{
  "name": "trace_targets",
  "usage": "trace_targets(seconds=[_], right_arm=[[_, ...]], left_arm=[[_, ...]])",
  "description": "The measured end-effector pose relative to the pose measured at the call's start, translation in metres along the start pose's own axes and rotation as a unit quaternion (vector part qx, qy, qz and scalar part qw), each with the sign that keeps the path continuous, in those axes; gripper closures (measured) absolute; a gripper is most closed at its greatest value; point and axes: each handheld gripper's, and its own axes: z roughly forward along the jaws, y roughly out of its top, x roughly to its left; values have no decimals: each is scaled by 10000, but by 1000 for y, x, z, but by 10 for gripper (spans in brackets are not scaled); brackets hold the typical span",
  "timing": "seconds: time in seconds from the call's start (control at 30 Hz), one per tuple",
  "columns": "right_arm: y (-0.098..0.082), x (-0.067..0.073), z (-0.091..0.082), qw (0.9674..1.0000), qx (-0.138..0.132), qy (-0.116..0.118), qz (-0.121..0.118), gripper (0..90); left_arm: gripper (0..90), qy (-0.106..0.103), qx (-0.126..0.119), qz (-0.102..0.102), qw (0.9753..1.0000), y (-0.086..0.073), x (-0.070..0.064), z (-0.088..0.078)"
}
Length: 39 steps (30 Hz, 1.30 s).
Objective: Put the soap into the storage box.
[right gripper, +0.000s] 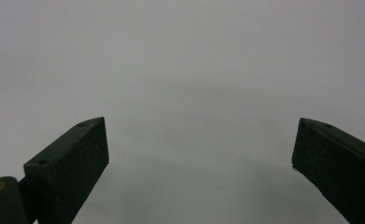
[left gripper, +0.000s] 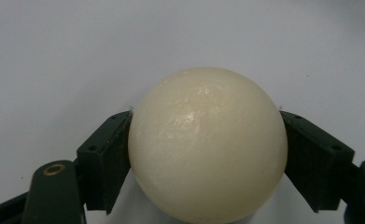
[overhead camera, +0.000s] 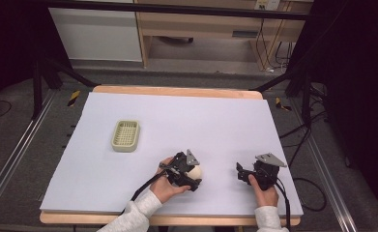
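A cream-coloured ball (left gripper: 207, 144) sits between the two black jaws of my left gripper (left gripper: 207, 161), and both jaws press against its sides. In the high view the same ball (overhead camera: 195, 171) peeks out beside the left gripper (overhead camera: 192, 175) near the table's front middle. My right gripper (overhead camera: 242, 173) rests to the right of it near the front edge. Its jaws stand wide apart over bare white table, with nothing between them (right gripper: 201, 154).
A pale yellow-green slotted tray (overhead camera: 125, 135) lies on the white table sheet (overhead camera: 177, 121) to the left of centre. The wooden table edge (overhead camera: 177, 91) runs along the back. Cables trail from both grippers toward the front.
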Motion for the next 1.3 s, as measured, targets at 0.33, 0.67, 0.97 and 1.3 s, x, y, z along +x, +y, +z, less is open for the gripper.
trace_targets(seconds=[0.33, 0.67, 0.97, 1.3], right_arm=[[0, 0, 0, 10000, 4, 10, 11, 41], [0, 0, 0, 10000, 8, 12, 10, 42], [0, 0, 0, 10000, 8, 17, 15, 42], [0, -1, 0, 10000, 11, 25, 21, 42]], left_arm=[[223, -77, 14, 27, 10000, 3, 2, -8], [223, -20, -184, -43, 9998, 2, 9, -29], [223, 53, -231, -138, 9996, -4, 20, -43], [223, 148, -306, -226, 9992, -12, 30, -58]])
